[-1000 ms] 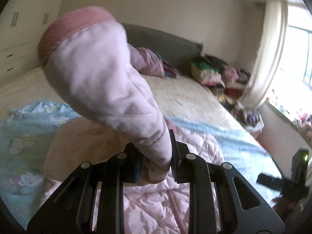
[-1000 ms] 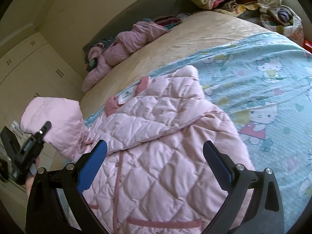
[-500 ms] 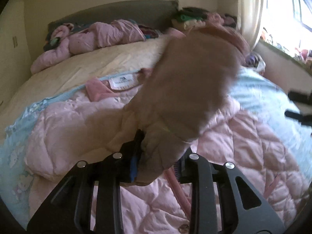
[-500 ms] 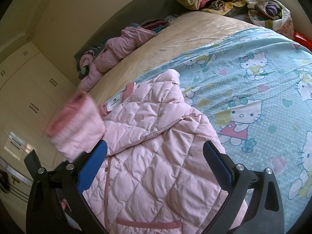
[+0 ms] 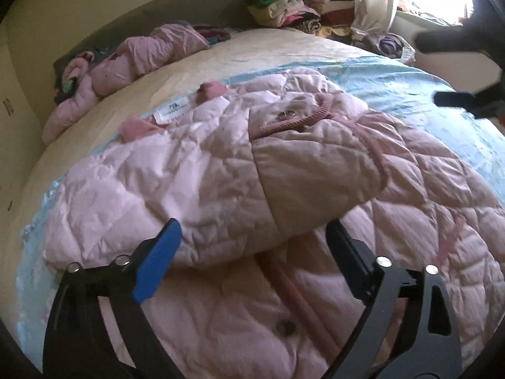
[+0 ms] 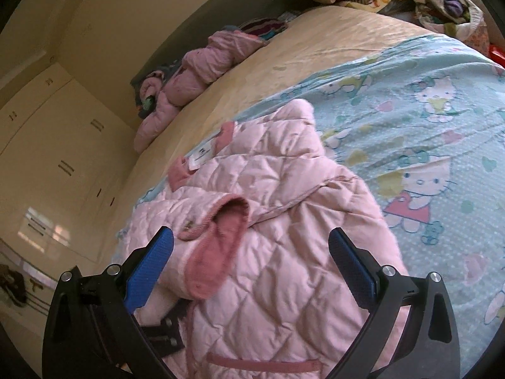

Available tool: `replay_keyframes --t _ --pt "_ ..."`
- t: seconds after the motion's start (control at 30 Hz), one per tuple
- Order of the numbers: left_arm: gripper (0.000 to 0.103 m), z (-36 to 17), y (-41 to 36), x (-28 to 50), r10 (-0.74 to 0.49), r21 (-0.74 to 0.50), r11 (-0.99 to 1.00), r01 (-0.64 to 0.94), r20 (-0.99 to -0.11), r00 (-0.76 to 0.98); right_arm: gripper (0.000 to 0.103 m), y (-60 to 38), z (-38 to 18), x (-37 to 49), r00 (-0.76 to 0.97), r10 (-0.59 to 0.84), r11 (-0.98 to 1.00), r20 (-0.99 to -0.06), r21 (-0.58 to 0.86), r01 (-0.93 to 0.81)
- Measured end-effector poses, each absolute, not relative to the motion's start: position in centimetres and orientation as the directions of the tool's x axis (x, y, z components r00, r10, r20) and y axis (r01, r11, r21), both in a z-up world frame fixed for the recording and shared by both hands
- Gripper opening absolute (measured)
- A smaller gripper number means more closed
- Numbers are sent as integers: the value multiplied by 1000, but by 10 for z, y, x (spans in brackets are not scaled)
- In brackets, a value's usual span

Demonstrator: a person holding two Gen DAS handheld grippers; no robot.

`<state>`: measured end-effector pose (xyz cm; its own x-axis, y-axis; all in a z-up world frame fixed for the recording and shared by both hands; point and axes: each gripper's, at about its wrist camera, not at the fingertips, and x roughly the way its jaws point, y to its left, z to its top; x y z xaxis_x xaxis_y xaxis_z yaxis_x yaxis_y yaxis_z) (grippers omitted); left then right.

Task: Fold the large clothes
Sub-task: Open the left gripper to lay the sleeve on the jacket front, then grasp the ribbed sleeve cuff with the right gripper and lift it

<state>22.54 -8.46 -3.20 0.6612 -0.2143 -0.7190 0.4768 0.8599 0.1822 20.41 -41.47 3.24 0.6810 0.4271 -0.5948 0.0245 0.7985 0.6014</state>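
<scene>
A pink quilted jacket (image 5: 195,173) lies spread on the bed, collar and white label toward the headboard. Its left sleeve (image 5: 315,164) lies folded across the chest, ribbed cuff (image 5: 296,120) on top. My left gripper (image 5: 255,249) is open and empty, fingers on either side of the sleeve's near end. In the right wrist view the jacket (image 6: 284,252) fills the foreground with the sleeve cuff (image 6: 217,246) lying on it. My right gripper (image 6: 249,262) is open and empty above the jacket's lower part.
The bed has a light blue cartoon-print sheet (image 6: 426,132) and a beige cover (image 5: 252,57). A second pink garment (image 5: 132,60) lies by the grey headboard. A heap of clothes (image 5: 293,9) sits at the far corner. White wardrobes (image 6: 47,145) stand to the left.
My left gripper carried the sleeve from raised in the air over across the jacket, laid it on the chest and opened. My right gripper stayed open, shifting slightly.
</scene>
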Motion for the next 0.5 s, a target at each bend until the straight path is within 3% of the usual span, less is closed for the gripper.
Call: replay_keyframes --t 0.23,0.5 --pt "93 -4 -33 218 -236 68 915 397 -708 666 98 -388 37 225 636 499 776 -589 630 -26" --pt "93 32 47 260 -127 -20 988 154 -671 730 98 -349 22 255 560 564 736 -607 677 -8"
